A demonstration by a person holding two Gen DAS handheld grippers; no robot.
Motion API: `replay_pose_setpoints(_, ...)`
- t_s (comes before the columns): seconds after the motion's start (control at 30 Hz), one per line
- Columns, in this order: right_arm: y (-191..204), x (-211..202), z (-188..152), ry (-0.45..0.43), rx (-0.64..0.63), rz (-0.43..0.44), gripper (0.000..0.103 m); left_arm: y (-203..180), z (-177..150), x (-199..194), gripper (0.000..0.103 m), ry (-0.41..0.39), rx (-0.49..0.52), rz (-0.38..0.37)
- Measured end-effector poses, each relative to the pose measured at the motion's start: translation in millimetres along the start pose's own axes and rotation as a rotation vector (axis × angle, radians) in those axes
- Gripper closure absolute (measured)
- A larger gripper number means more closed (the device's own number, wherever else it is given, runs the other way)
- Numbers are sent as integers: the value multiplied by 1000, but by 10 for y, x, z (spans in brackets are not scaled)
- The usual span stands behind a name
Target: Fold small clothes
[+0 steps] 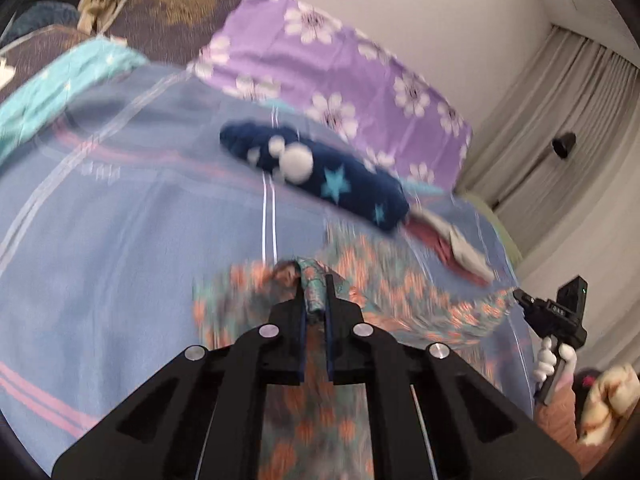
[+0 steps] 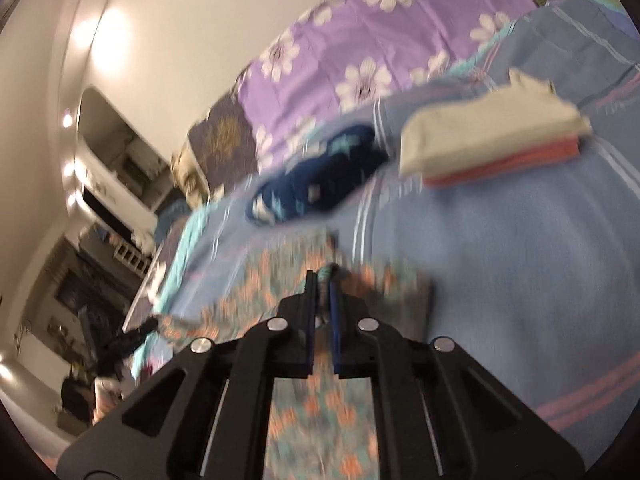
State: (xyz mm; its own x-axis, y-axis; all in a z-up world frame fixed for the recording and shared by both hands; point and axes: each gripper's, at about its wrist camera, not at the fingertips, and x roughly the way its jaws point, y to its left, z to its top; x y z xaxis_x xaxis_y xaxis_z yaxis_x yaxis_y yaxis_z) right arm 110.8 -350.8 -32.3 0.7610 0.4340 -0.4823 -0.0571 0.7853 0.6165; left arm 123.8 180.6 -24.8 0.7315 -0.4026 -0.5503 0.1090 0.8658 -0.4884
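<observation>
No container is showing in either view; everything is lying loose on a bed under a blue striped sheet (image 1: 120, 216).

In the left wrist view, the left gripper (image 1: 314, 292) is sitting at lower centre, its jaws clenched on a bunched fold of a teal and orange patterned garment (image 1: 400, 280). That cloth is spreading across the lower middle of the frame, blurred. In the right wrist view, the right gripper (image 2: 322, 284) is likewise grasping a pinch of the same patterned garment (image 2: 256, 280) between nearly closed jaws at lower centre.

Above the garment in the left view, a navy star-print piece (image 1: 352, 184) with white pompoms is lying at mid-frame. A folded stack of grey and red cloth (image 1: 460, 248) is resting just to its right. In the right view that stack (image 2: 488, 140) is sitting at upper right.

Purple floral bedding (image 1: 320, 52) is bordering the sheet along the top. The sheet at left of the left view and at right of the right view is lying bare. At lower right in the left view, a white-gloved hand (image 1: 554, 356) is holding the other gripper's handle, beside the bed's edge.
</observation>
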Motion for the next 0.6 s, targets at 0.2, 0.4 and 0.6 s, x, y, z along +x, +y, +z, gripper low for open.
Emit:
replay_pose_setpoints(0.2,-251,633,258,89,52,-148,78,131,168,674,80,80,59,165)
replay_pose_setpoints(0.4,-497,753,86,144,36,-179,72,376,61,751,53,124,46,205)
replay_pose_setpoints(0.6,-565,942,155,191,20,-180,61,529,135,925,46,199,41,209)
